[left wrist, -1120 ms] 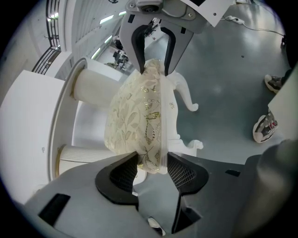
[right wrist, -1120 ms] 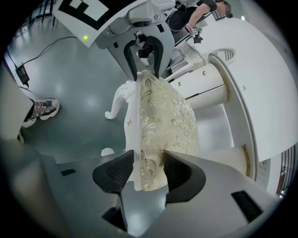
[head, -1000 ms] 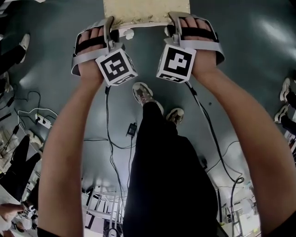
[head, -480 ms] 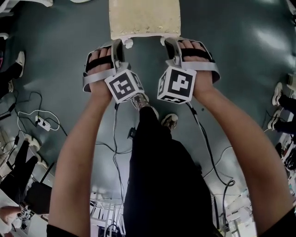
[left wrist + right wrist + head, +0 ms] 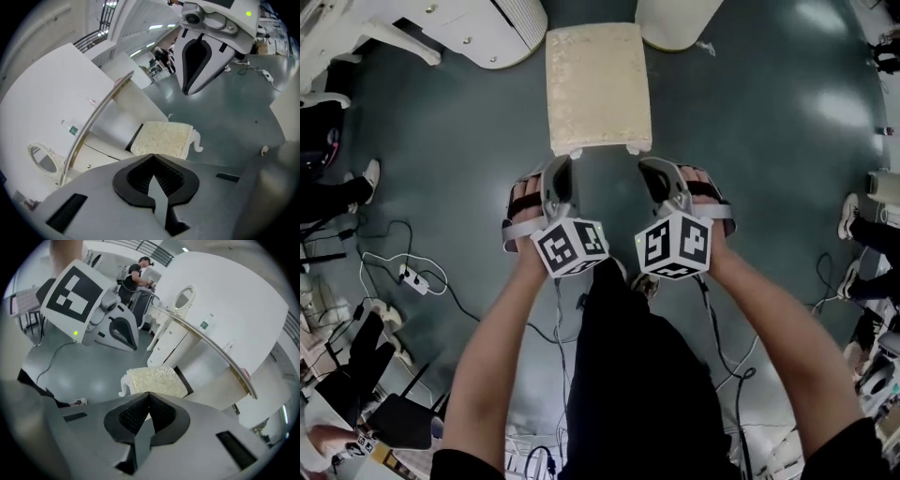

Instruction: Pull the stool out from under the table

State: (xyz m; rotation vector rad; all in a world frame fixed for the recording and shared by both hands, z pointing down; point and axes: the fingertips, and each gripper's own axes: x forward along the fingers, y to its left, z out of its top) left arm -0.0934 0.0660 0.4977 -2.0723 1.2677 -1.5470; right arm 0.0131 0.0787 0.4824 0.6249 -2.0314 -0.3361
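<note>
Two grippers are held out over the dark floor (image 5: 769, 141), one in each hand. The left gripper (image 5: 563, 167) has its jaws pressed tight together, and nothing is between them. The right gripper (image 5: 653, 171) is just the same, with its jaws together and nothing held. In the left gripper view and the right gripper view the black pads meet at the front, and only a thin gap shows lower down. Each gripper has a cube with black and white squares near the wrist, one on the left (image 5: 570, 247) and one on the right (image 5: 674, 246).

The little stool (image 5: 598, 89) stands on the floor right in front of both grippers. It has a cream, bumpy cushion on top and curly white legs (image 5: 197, 140). Its near end is just beside the tips of the two grippers, and they point at its two near corners. Most of the stool is out in the open. Its far end is close to the white table (image 5: 478, 23), between two white parts of it. In the gripper views the big white table top (image 5: 51, 103) rises behind the stool.

The person's black trousers (image 5: 628, 375) fill the space below the arms. Thin cables (image 5: 384, 258) and a white plug strip (image 5: 411, 276) lie on the floor to the left. Other people's shoes (image 5: 847, 216) show near the edges.
</note>
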